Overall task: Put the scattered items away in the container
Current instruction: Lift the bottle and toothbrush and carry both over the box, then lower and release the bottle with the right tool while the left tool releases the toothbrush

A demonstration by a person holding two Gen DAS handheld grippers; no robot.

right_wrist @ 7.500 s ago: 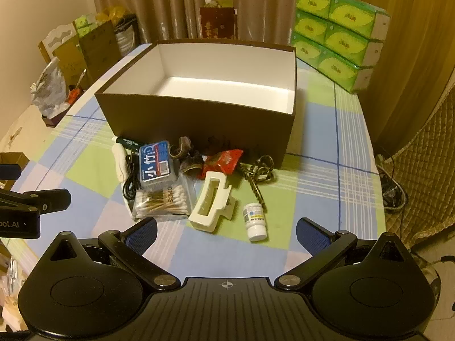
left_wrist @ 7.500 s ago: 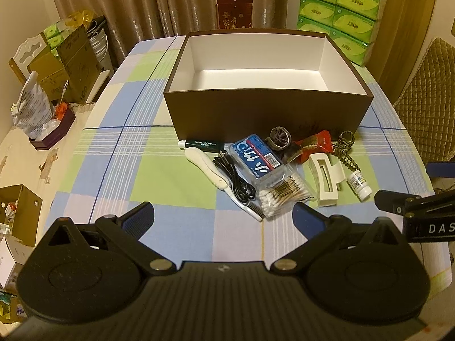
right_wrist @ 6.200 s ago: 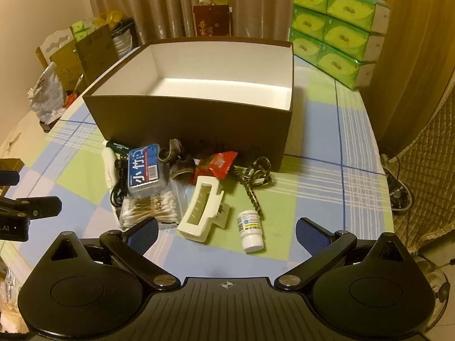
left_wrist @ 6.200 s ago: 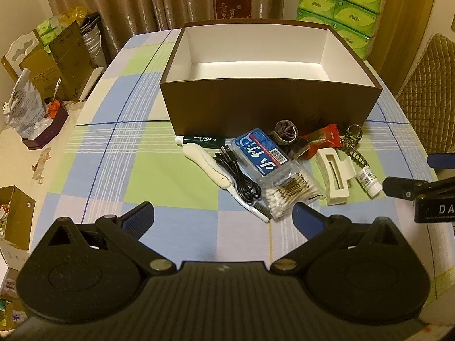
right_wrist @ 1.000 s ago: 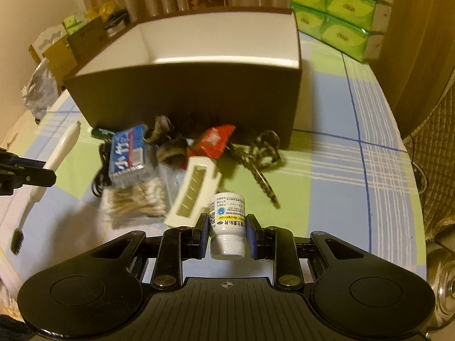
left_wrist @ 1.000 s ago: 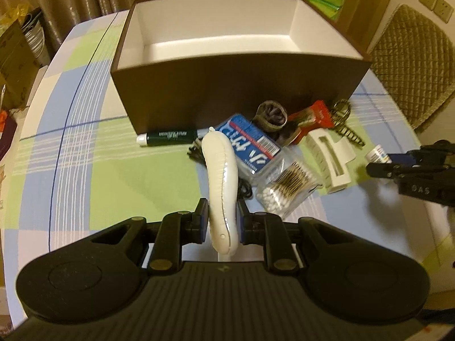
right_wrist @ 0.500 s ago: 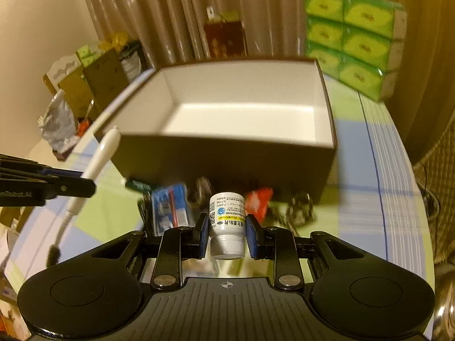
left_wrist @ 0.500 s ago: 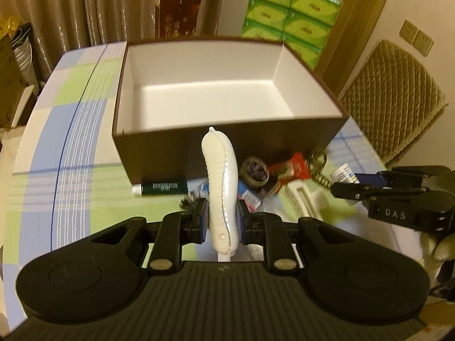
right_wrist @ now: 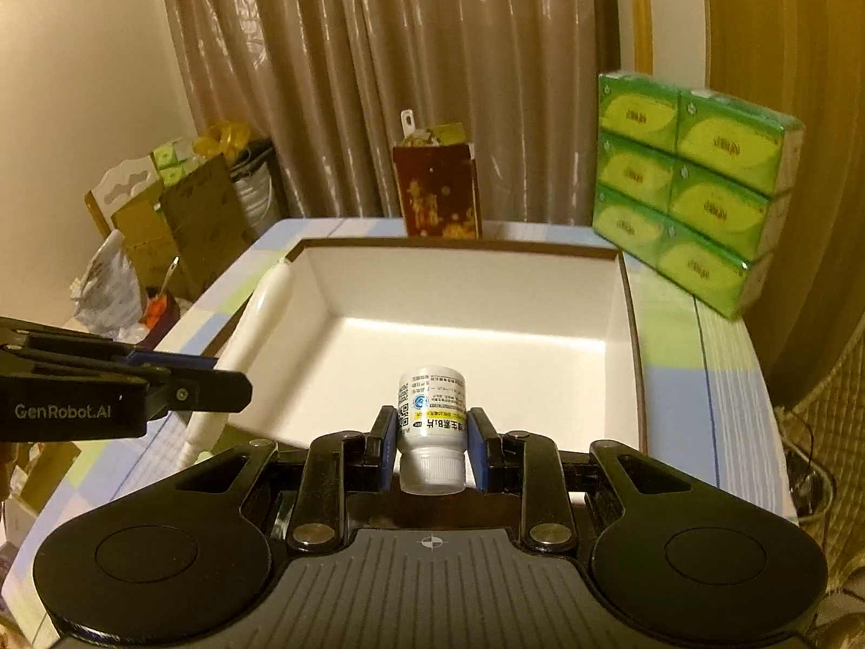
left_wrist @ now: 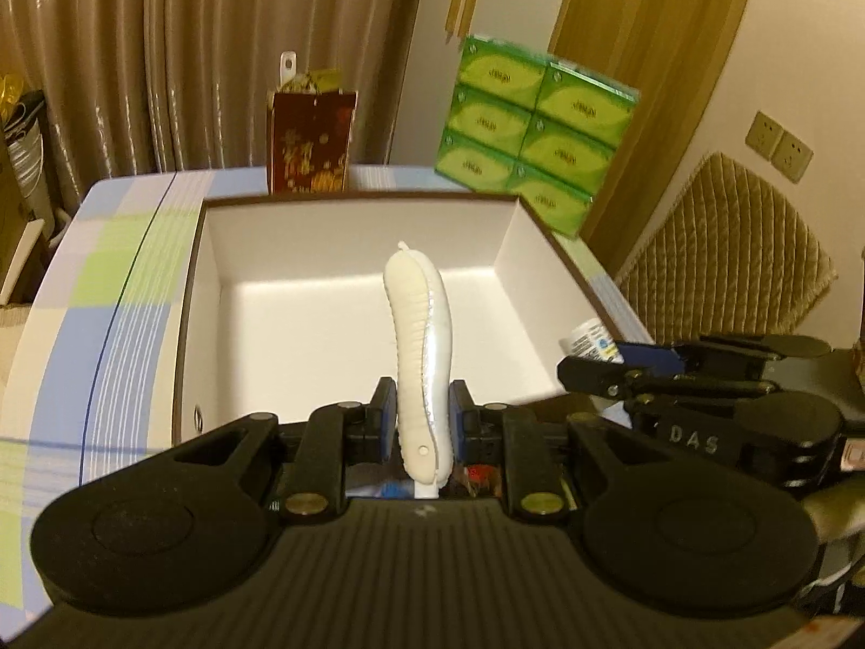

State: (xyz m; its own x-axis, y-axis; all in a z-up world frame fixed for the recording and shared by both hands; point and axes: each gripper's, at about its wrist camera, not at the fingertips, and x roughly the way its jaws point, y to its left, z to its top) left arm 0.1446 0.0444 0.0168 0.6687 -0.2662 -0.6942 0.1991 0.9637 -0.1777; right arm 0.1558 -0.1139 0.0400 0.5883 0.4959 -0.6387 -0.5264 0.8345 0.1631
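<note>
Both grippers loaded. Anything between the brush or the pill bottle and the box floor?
Nothing visible. The left gripper holds the white brush and the right gripper the pill bottle, both at the near wall of the open brown box. The white floor in view is bare and no lid covers it.

Beige pleated curtains [right_wrist: 411, 70], cream wall [right_wrist: 81, 81], wooden door [left_wrist: 632, 43], checked tablecloth [left_wrist: 108, 270], warm light

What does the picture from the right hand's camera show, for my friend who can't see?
The right gripper is shut on a small white pill bottle, held cap toward the camera above the near edge of an open brown box with a white inside. At the left, the left gripper holds a white brush handle over the box's left wall.
</note>
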